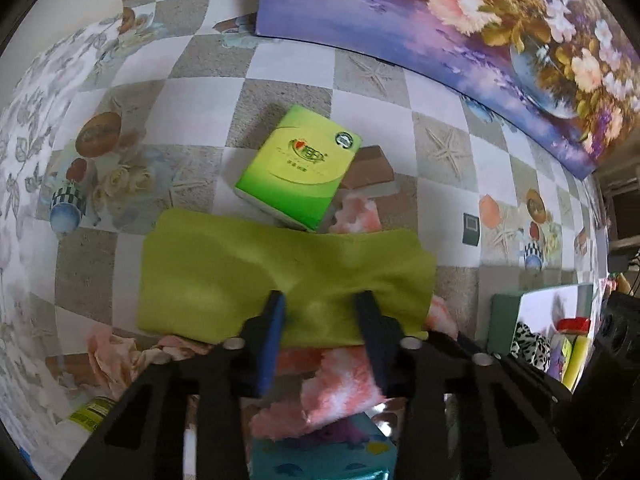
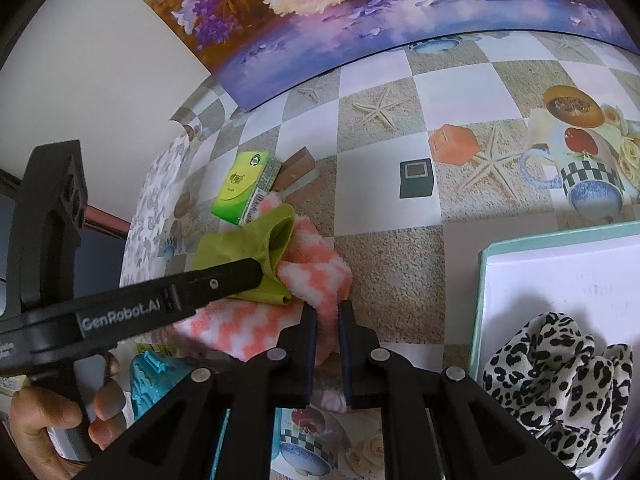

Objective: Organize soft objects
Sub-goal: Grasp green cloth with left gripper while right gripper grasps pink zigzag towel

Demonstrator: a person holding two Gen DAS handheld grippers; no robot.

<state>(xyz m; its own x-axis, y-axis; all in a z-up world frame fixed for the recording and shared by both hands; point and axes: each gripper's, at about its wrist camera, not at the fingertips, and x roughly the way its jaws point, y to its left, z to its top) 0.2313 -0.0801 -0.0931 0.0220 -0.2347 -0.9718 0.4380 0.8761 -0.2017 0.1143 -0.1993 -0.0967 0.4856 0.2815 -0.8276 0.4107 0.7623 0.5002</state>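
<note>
Nearest, in the right wrist view: clamped the pink-and-white fuzzy cloth (image 2: 316, 268) in the right gripper (image 2: 328, 308), jaws almost fully closed, fleece edge squeezed between the pads. Pinned low on the checked tablecloth (image 2: 400, 272), not lifted clear.

Just beyond, on top of the fuzzy cloth: bit into the lime-green cloth (image 1: 240, 272) with the left gripper (image 1: 320, 298). Jaws stood partly closed, a fold of green bunched between the pads, wrinkles running into both tips. Judged as a grip, not a hover. Gripper handle wrapped by a hand (image 2: 40, 420) at lower left of the right view.

Under both cloths, near edge: spotted a teal patterned pack (image 1: 320, 460), mostly hidden, type unclear.

To the right: found the teal-rimmed box (image 2: 482, 280) holding one leopard-print fabric (image 2: 560, 364). Counted as the only item already sorted.

Further out: left a green tissue pack (image 1: 300, 164) lying on the tablecloth, touching the far edge of the cloth pile. At the back: flower painting (image 1: 360, 20), propped along the table.

Progress, judged: early. One of several soft items boxed. Green cloth and fuzzy cloth gripped but well apart from the box; tissue pack and teal pack untouched. Likely next: separating the green cloth from the fuzzy one.
</note>
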